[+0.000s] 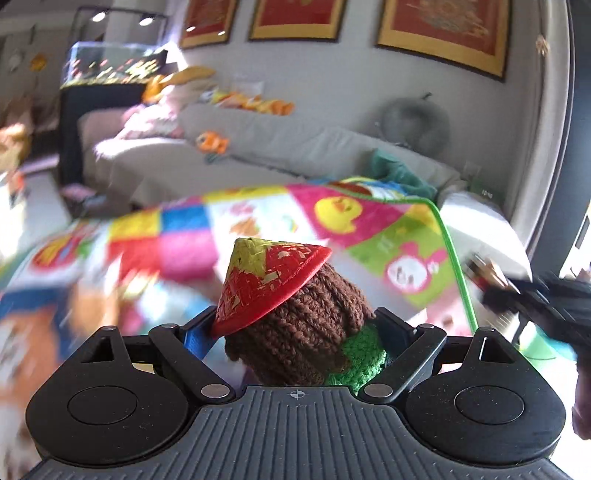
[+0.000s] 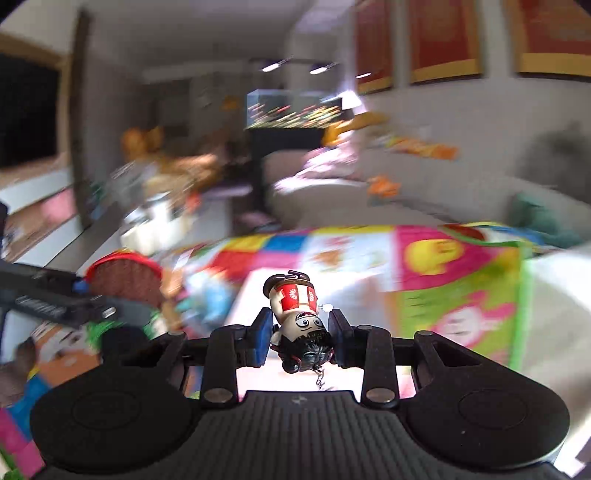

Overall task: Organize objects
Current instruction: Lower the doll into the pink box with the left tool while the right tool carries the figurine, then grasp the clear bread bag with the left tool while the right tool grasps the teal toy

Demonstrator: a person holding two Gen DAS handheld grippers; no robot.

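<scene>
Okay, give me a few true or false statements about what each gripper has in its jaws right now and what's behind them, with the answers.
1. The left gripper holds a knitted doll with a red and yellow cone hat. True.
2. The right gripper is empty. False: its jaws are shut on a small figurine.
3. The figurine hangs head toward the camera. True.
4. The patchwork play mat is plain grey. False: it is brightly multicoloured.
5. Framed red pictures hang on the wall. True.
</scene>
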